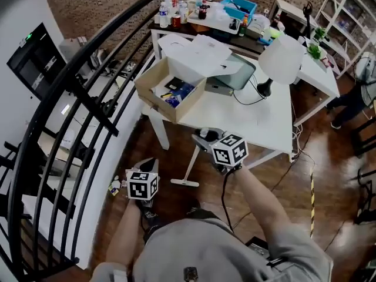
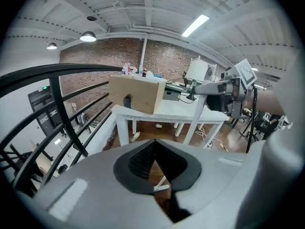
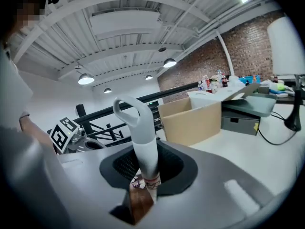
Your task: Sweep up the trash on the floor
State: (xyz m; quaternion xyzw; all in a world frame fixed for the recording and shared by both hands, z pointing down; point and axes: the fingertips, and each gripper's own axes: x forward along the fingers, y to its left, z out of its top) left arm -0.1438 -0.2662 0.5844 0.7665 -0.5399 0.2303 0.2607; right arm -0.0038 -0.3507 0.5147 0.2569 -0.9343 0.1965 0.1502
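Right gripper (image 3: 144, 175), clamped on white, loop-ended broom handle (image 3: 141, 132); broom head (image 1: 184, 183) on wood floor (image 1: 276, 175), centre of head view. Left gripper (image 2: 153, 163), jaws drawn together, nothing gripped. Trash (image 1: 114, 187) on floor beside black railing (image 1: 88, 104), lower left. White table (image 1: 258, 122) with cardboard box (image 1: 158, 93), above centre.
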